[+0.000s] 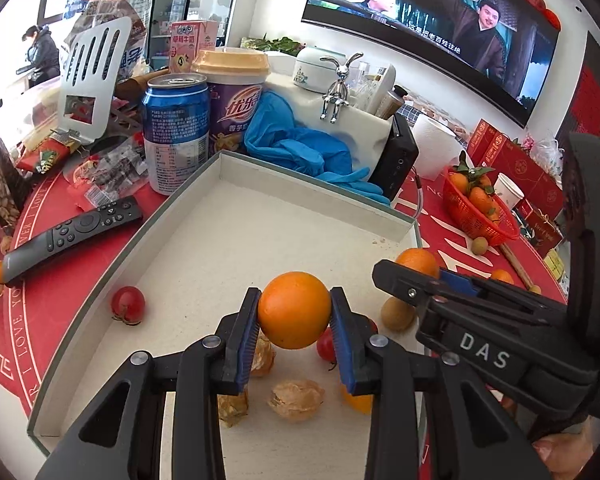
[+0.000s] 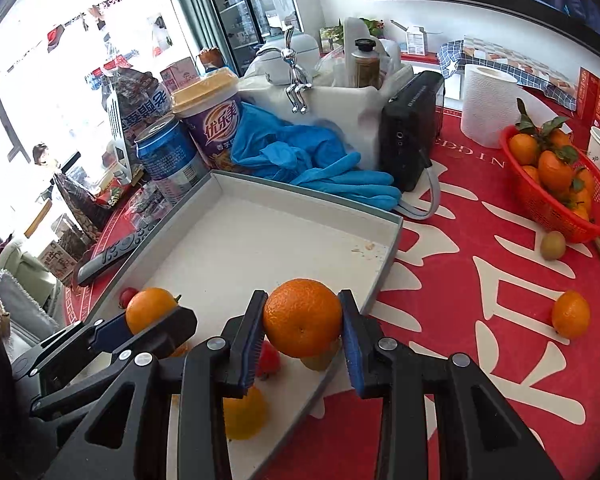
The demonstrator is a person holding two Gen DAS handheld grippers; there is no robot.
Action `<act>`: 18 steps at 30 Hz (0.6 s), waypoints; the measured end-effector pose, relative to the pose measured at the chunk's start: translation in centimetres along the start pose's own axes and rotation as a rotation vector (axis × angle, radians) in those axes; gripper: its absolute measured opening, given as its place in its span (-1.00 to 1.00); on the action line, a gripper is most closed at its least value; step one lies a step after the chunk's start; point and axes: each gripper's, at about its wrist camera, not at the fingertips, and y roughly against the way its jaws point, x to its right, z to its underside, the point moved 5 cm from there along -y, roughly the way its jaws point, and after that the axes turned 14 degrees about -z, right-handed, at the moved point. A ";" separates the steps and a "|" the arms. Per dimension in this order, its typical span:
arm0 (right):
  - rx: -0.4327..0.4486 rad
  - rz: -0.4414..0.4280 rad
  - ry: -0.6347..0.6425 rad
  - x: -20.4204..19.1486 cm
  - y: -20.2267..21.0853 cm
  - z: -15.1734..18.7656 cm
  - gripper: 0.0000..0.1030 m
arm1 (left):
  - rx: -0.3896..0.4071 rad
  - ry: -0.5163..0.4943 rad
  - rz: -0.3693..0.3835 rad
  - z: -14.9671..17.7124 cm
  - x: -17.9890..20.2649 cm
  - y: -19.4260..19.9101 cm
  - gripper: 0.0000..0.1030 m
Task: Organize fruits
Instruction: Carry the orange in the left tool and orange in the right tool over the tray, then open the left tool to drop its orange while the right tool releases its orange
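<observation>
Left tool: your left gripper (image 1: 295, 312) was clamped on a smooth orange (image 1: 294, 310), both blue pads pressed flat against its sides.
Right tool: your right gripper (image 2: 302, 320) was clamped on a dimpled orange (image 2: 302, 323), held about its widest part.
Where the fruit was: both oranges hung in the air over the near end of the shallow white tray (image 1: 316, 184); the dimpled one sat close to the tray's right-hand rim.
Already in the tray: a red fruit (image 1: 128, 303) near the left wall, papery husked fruits (image 1: 296, 399) and a small brownish-green fruit (image 1: 397, 314) under your tools.
Still on the cloth: one small orange (image 2: 570, 314) and a brownish-green fruit (image 2: 552, 245) lay on the red tablecloth (image 2: 500, 280), near the red basket (image 2: 560, 212) of leafy oranges.
Step in hand, as I judged it: you were bringing both oranges in to set them down in the tray.
Doing it well: you needed a bare patch of tray floor for each orange, away from the husked fruits, which looked easy to crush.
Release: lowering until the fruit nearly touched, then parting the pads slowly, would have kept a round orange from rolling.
Spacing: your two tools stood very near each other, so placing one orange at a time looked safer.
</observation>
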 end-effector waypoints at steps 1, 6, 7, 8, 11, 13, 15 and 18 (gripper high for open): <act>-0.012 -0.006 -0.006 0.1 -0.5 0.0 -0.29 | -0.011 0.003 0.001 0.1 -0.1 -0.2 -0.28; -0.043 0.003 0.009 -0.1 -1.6 0.3 -0.29 | -0.046 0.014 0.004 0.6 -0.6 -0.8 -0.28; -0.049 0.004 0.013 -0.1 -1.8 0.3 -0.29 | -0.045 0.012 0.000 0.6 -0.6 -0.8 -0.28; -0.054 0.004 0.016 -0.2 -1.9 0.3 -0.29 | -0.043 0.008 -0.005 0.7 -0.7 -0.8 -0.28; -0.056 0.007 0.021 -0.4 -2.0 0.3 -0.29 | -0.039 0.006 -0.008 0.7 -0.8 -0.8 -0.28; -0.056 0.007 0.018 -0.4 -2.1 0.2 -0.29 | -0.039 0.005 -0.010 0.7 -0.9 -0.8 -0.28; -0.057 0.005 0.013 -0.3 -2.2 0.2 -0.29 | -0.041 0.003 -0.010 0.7 -0.9 -0.8 -0.28; -0.051 0.005 0.004 -0.2 -2.1 0.0 -0.29 | -0.041 0.000 -0.015 0.7 -0.8 -0.8 -0.28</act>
